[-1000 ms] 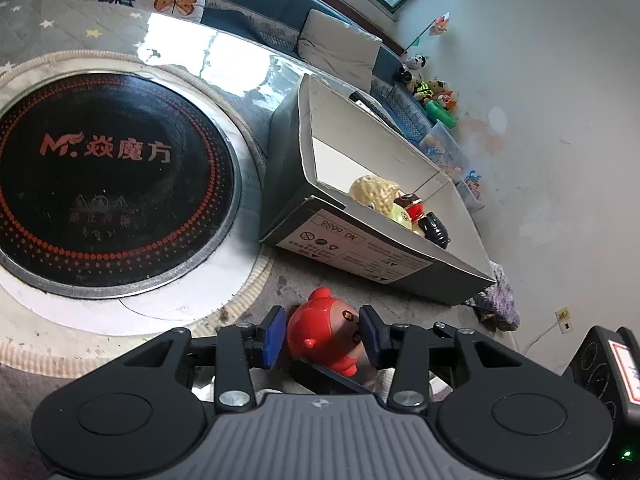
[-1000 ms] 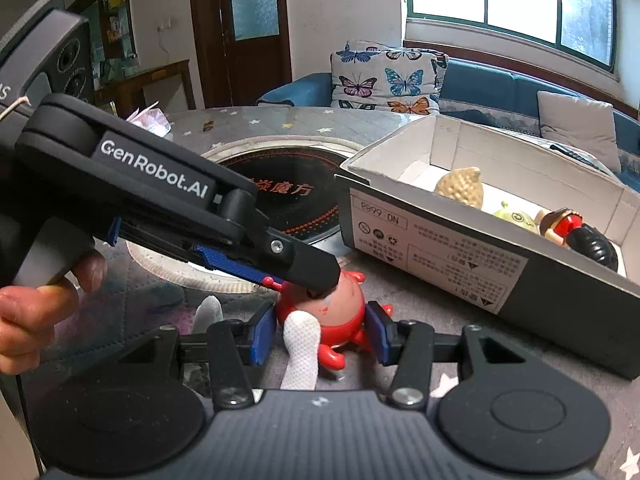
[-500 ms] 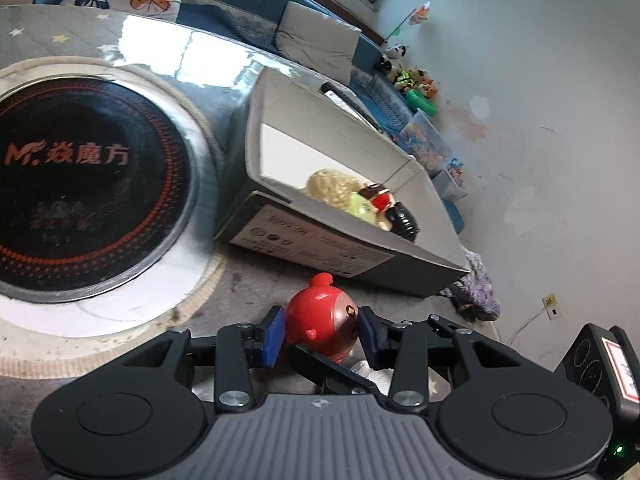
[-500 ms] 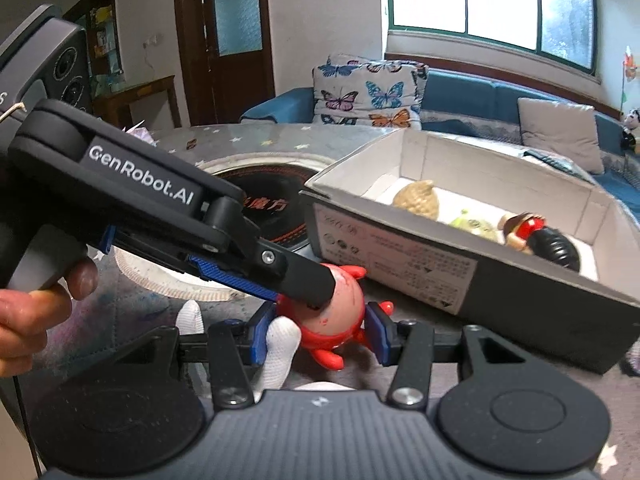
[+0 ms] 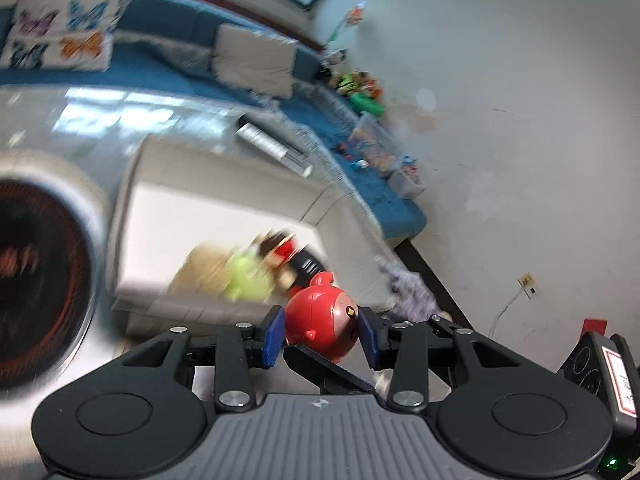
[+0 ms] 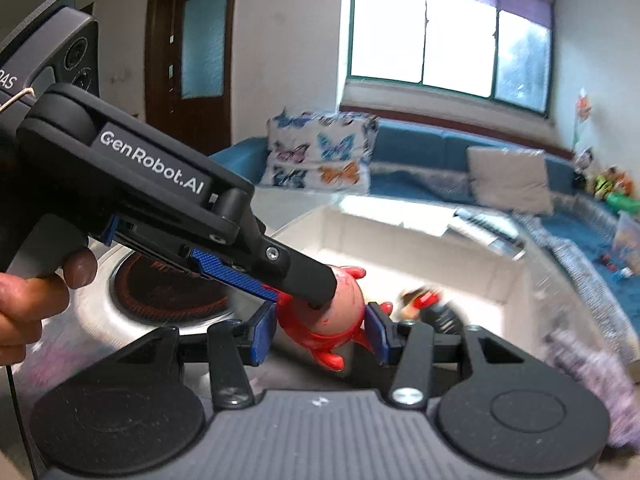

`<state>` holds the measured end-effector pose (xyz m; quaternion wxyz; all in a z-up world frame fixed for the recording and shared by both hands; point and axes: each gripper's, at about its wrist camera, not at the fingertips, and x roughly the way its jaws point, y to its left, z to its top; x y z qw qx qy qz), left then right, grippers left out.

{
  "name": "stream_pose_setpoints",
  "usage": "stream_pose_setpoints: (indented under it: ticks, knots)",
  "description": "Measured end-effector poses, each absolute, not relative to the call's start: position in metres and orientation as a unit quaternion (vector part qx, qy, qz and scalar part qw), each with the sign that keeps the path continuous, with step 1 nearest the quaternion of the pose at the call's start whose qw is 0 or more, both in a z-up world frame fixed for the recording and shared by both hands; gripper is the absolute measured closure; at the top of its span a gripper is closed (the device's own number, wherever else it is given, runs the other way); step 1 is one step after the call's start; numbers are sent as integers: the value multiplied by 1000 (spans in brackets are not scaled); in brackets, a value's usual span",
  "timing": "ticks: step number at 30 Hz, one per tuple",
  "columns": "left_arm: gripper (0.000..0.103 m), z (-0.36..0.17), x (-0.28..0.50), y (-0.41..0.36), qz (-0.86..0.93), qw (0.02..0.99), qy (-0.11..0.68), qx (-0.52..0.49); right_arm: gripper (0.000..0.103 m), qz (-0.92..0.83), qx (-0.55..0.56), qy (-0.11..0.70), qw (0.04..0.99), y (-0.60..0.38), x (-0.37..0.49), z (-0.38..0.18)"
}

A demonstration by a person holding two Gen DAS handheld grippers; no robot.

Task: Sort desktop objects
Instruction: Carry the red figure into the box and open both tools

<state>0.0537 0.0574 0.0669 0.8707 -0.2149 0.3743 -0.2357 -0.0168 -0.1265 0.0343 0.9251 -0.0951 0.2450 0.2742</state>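
Observation:
A red toy figure with a pink face hangs in the air at the near wall of a white cardboard box. My left gripper is shut on it, blue pads on both sides. The right wrist view shows the same toy pinched in my right gripper, while the left gripper's fingers press on its top from the left. Inside the box lie a beige toy, a green toy and a red-and-black figure, all blurred.
A round black cooktop is set in the table left of the box. A remote control lies behind the box, purple cloth off its right end. A hand holds the left gripper's grip. A blue sofa runs behind.
Both grippers have lifted the red toy off the table and carried it up toward the box, which now sits lower and nearer in both views. The white thing under the toy is gone from view.

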Motion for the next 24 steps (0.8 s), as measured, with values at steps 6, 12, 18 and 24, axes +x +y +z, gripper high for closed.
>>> stream_pose_setpoints:
  ticks: [6,12,18,24]
  knots:
    - [60,73,104,38,-243,870,377,-207,54,257,-90,252,929,-139,36,46]
    - [60,51,139,39,-229,860,400,-219,54,254,-77,288,920,-135,79,29]
    - [61,34,154,43,-220,853,417,-225,53,255,-69,310,913,-134,91,11]
    - [61,37,141,47,-217,859,408,-220,45,255,-70,306,915,-136,93,10]
